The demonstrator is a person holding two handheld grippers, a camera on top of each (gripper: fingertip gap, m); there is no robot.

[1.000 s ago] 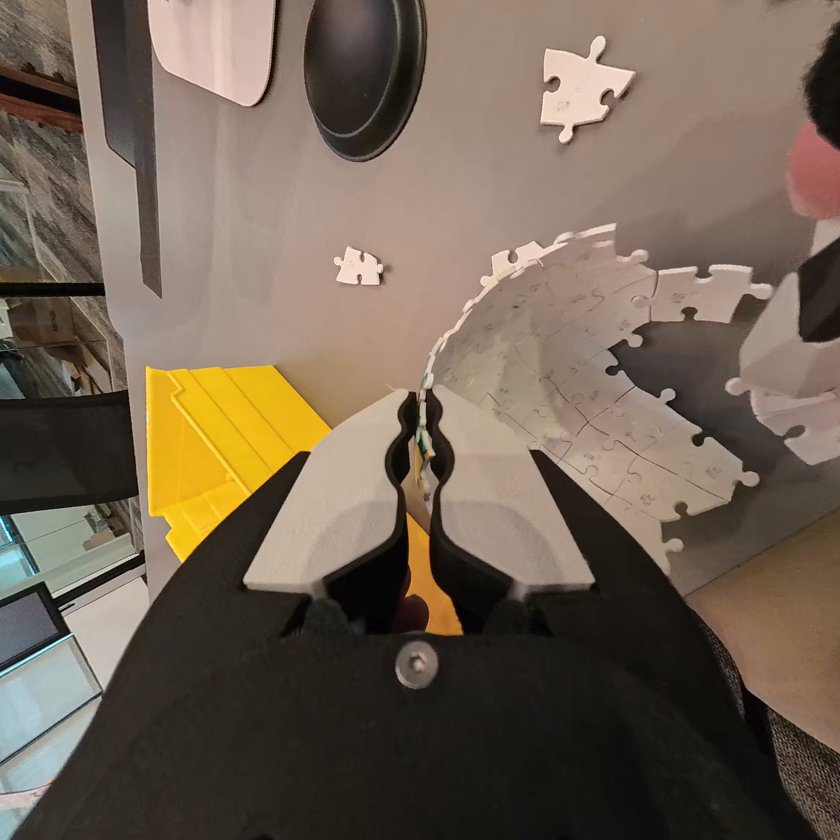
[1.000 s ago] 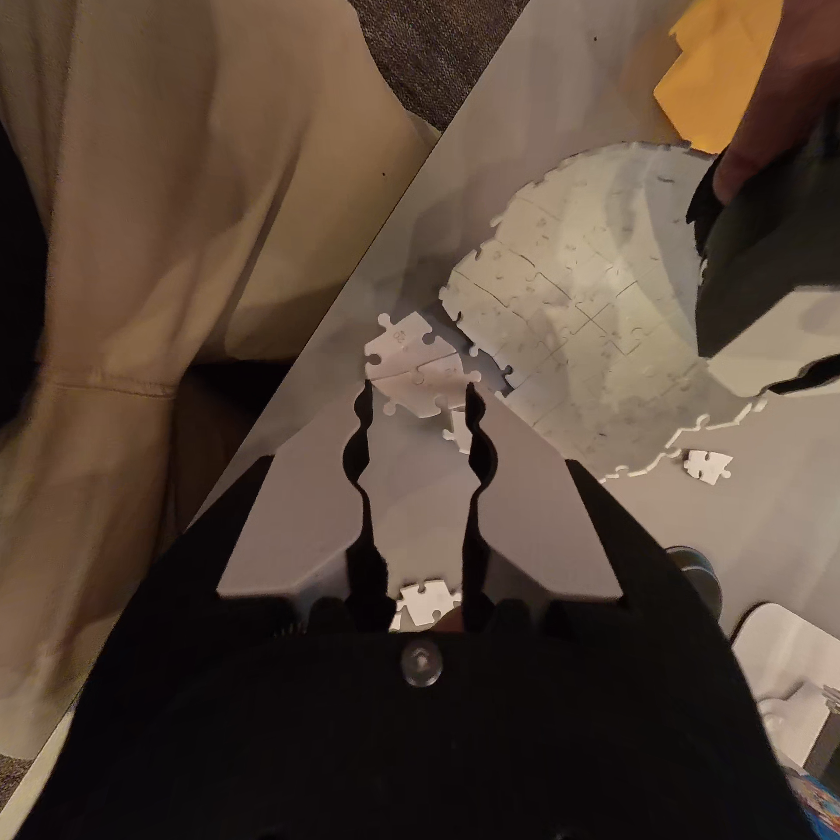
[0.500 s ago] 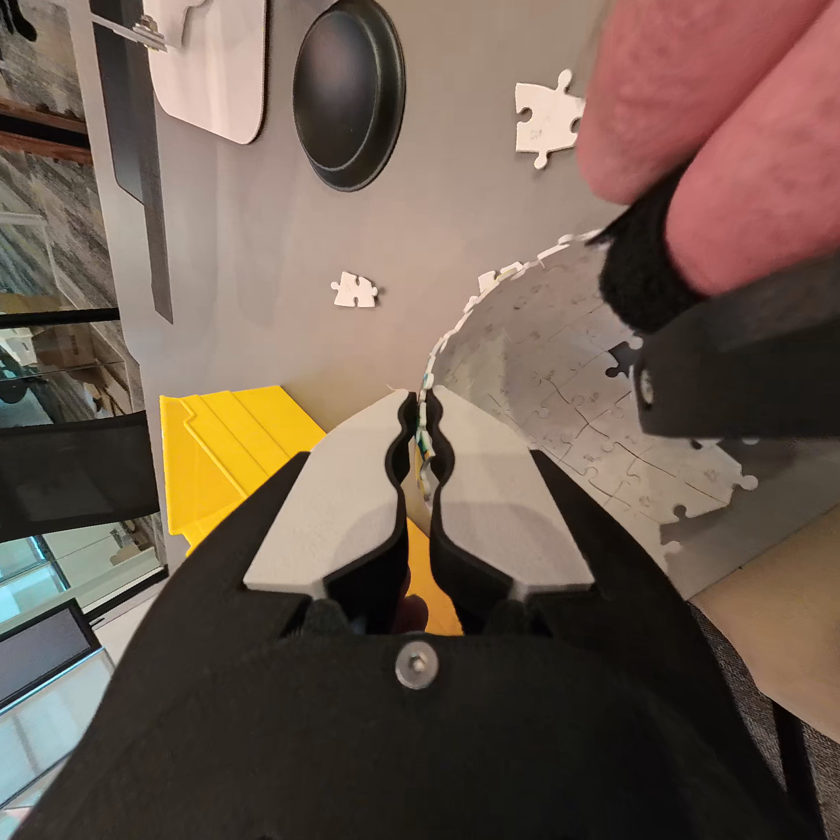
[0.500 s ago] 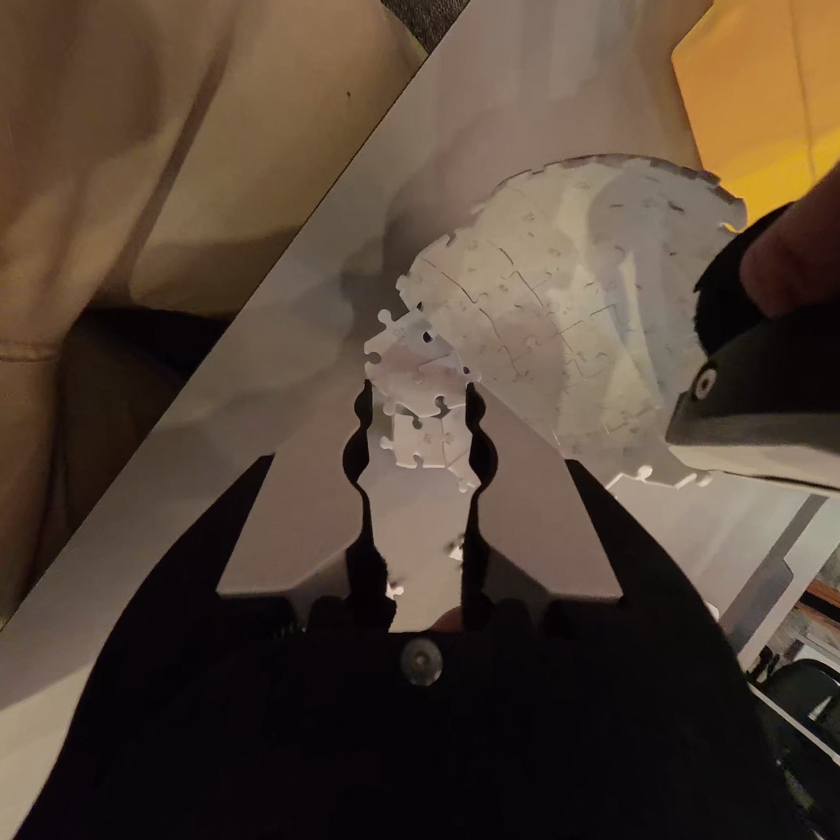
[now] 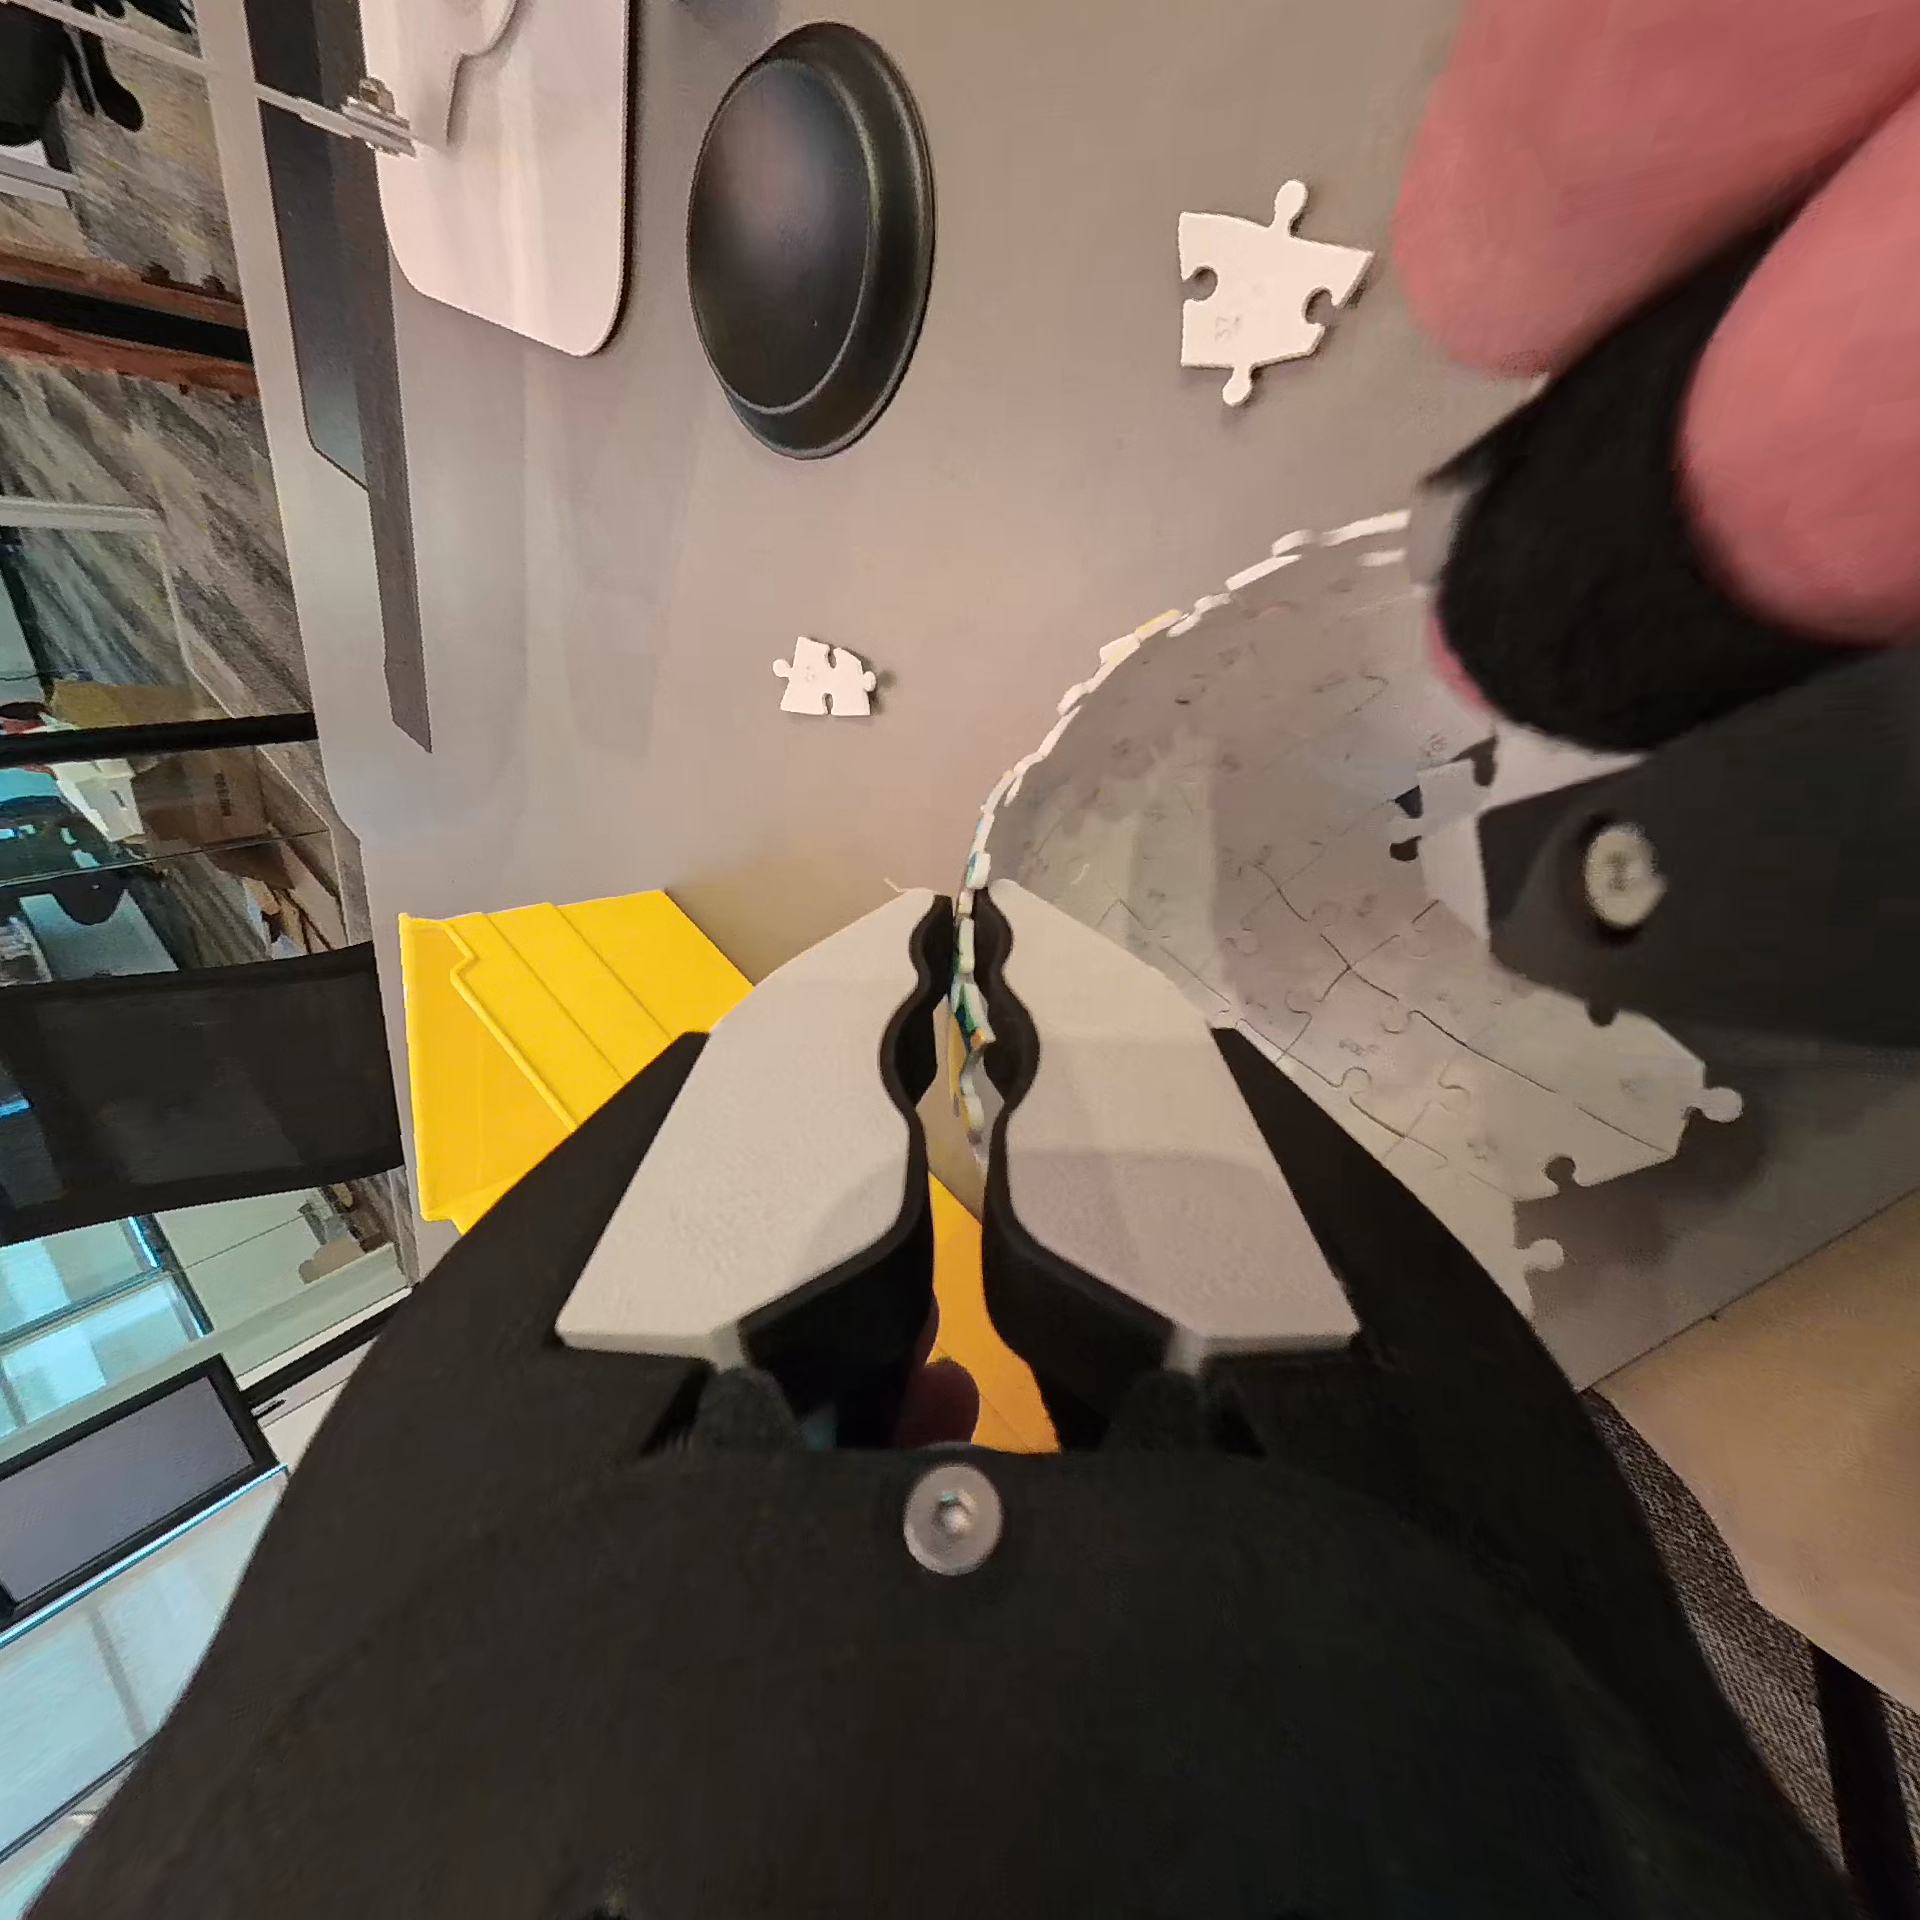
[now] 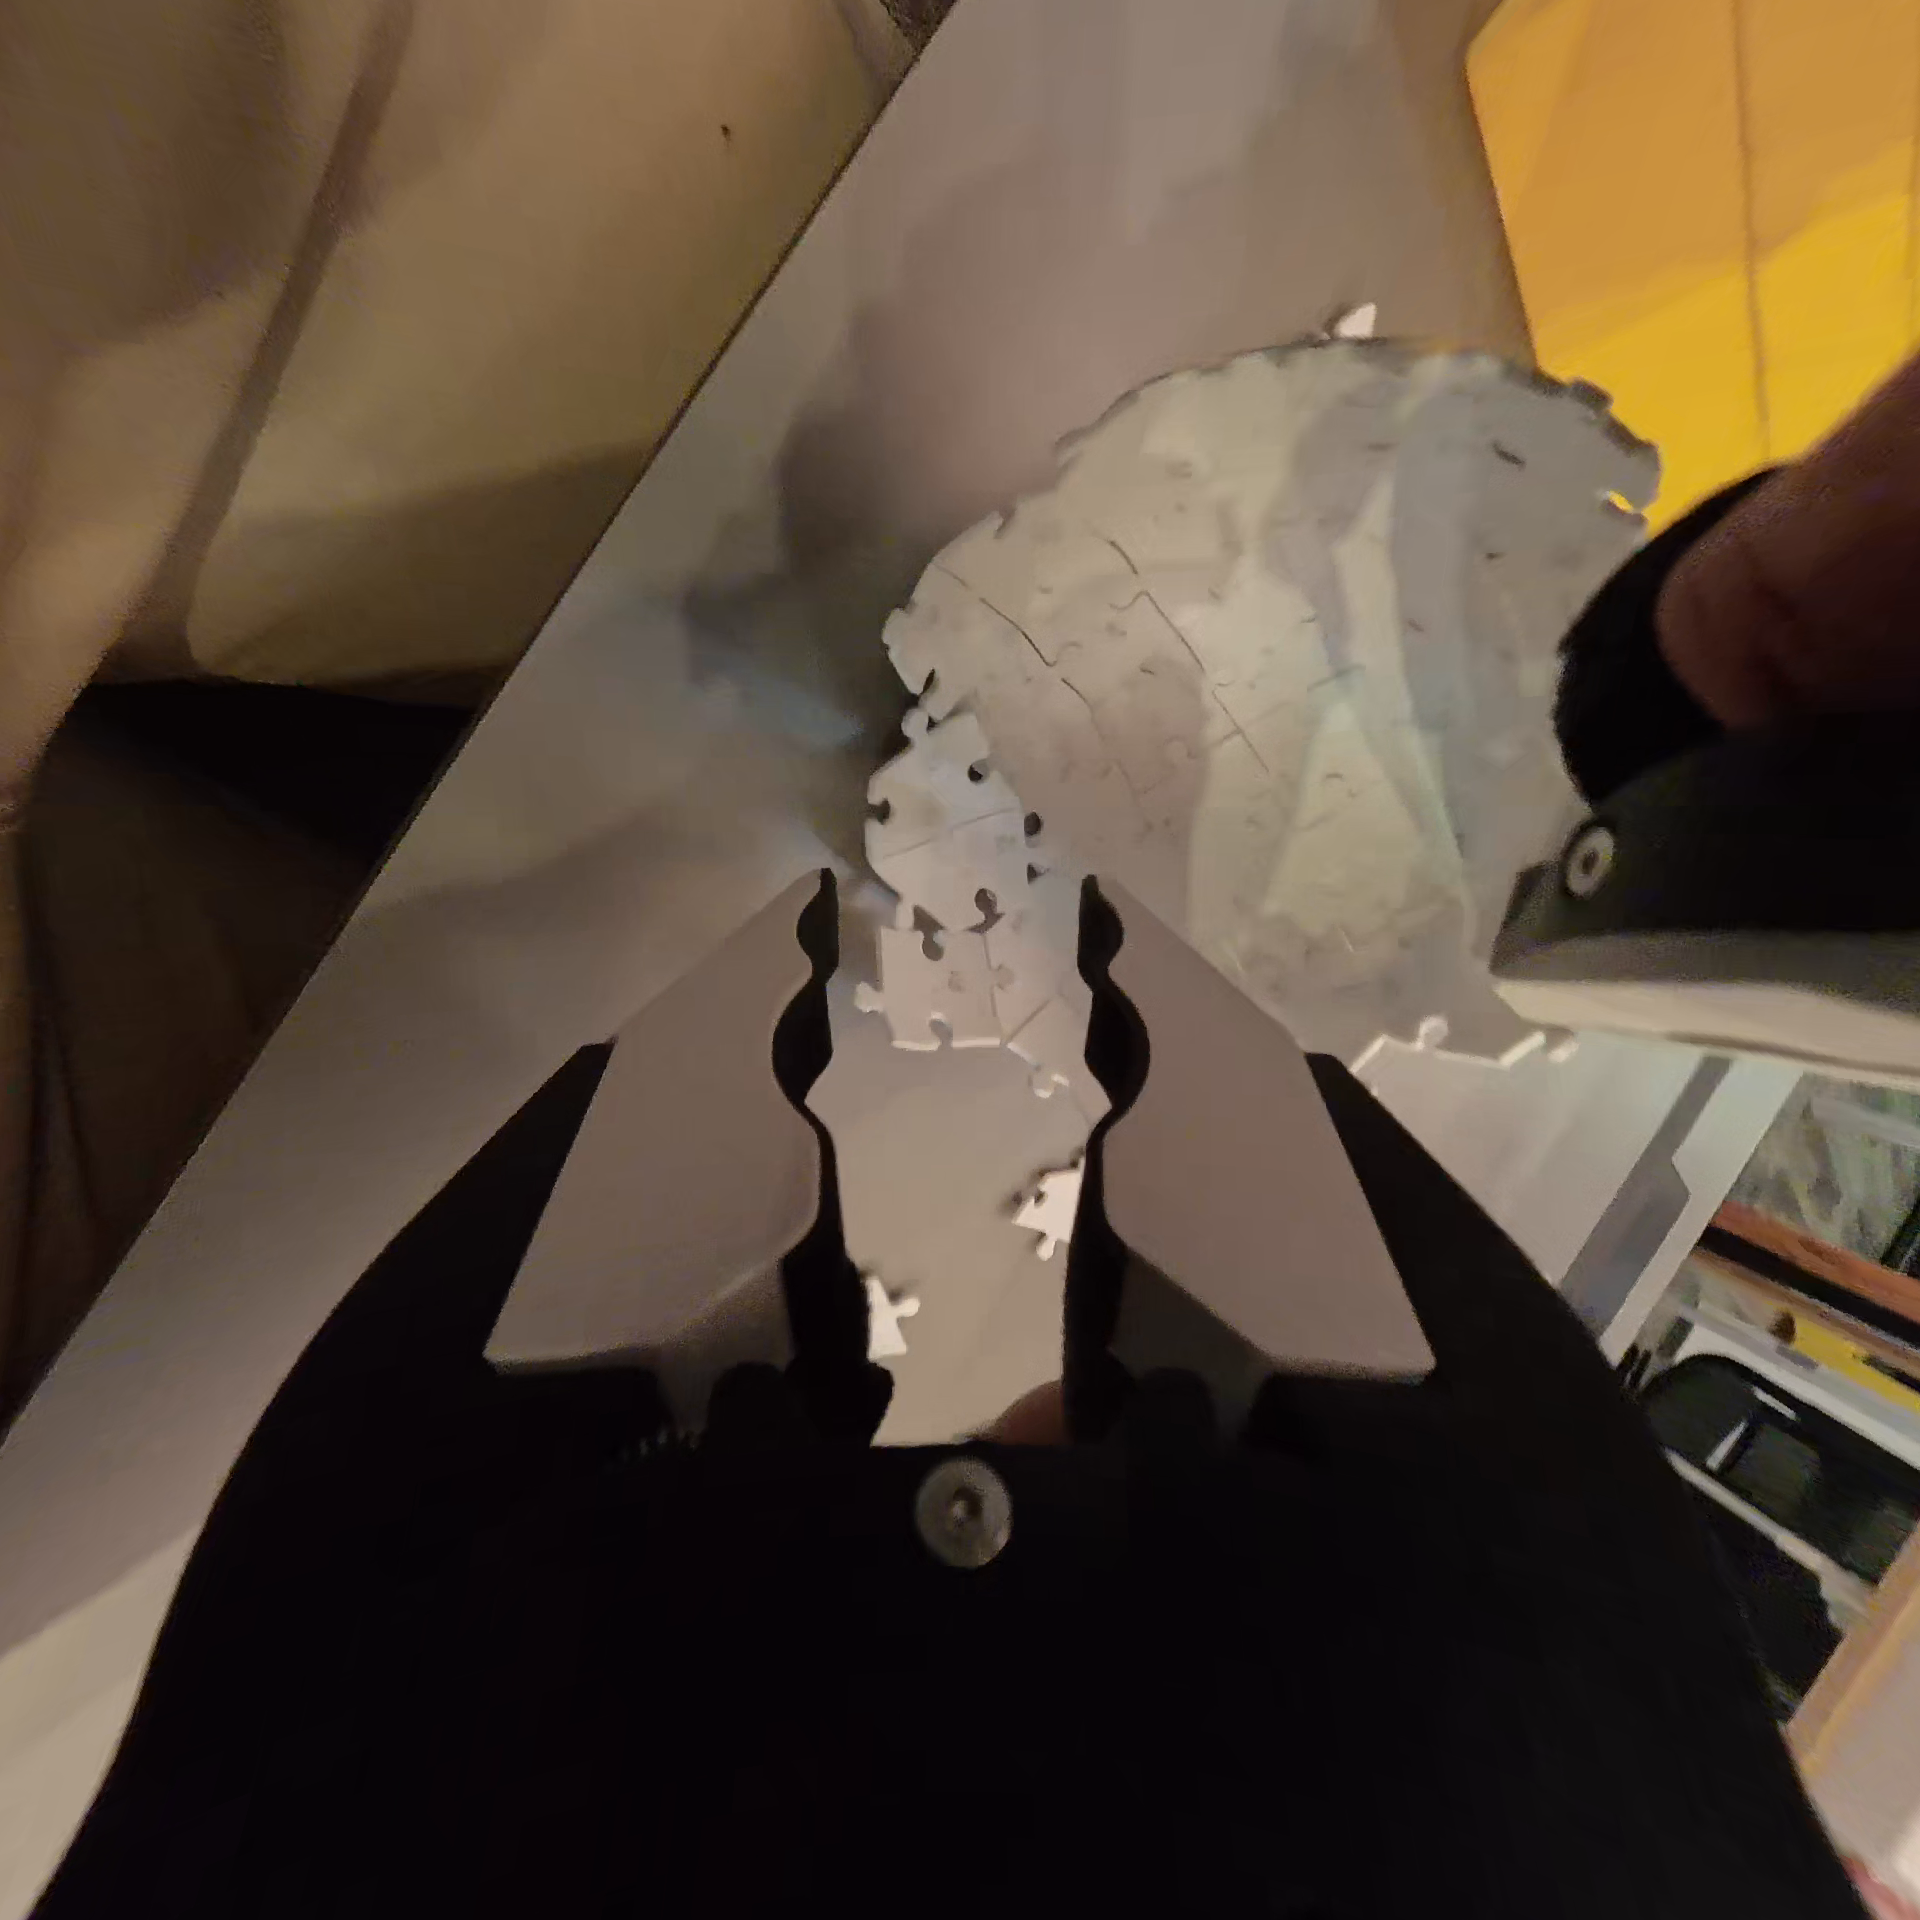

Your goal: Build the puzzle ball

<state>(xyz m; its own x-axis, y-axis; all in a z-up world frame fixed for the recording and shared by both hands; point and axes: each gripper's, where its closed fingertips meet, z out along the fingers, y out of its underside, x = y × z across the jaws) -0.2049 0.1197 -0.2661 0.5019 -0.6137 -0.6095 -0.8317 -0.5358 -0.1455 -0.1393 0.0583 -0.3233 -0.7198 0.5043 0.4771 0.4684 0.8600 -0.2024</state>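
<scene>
Left wrist view, read left to right. A yellow tray (image 5: 540, 997) lies at the left edge of the grey table (image 5: 1039, 540). Beyond it, a white pad (image 5: 520, 177) and a black round dish (image 5: 810, 239) sit on the far part of the table. One small loose piece (image 5: 826, 677) lies well apart from the shell; a larger loose piece (image 5: 1262, 286) lies farther right.

The left gripper (image 5: 971, 940) is closed tight on the rim of the puzzle shell (image 5: 1299, 904), the edge pinched between both jaws. The shell is a curved, partly built bowl of interlocked white pieces, its inner face toward the camera, extending to the right of the grip point. At the upper right, blurred, a hand (image 5: 1683, 281) holds the other tool close over the shell's far rim.

Right wrist view, left to right. A beige garment (image 6: 364, 343) fills the left, off the table edge. The right gripper (image 6: 951, 914) stands parted, with nothing between its jaws; its tips are just beside a small cluster of joined pieces (image 6: 956, 883) at the shell's (image 6: 1247, 675) lower left edge. Whether the tips touch the cluster cannot be told. Two loose pieces show between the fingers, on the table.
</scene>
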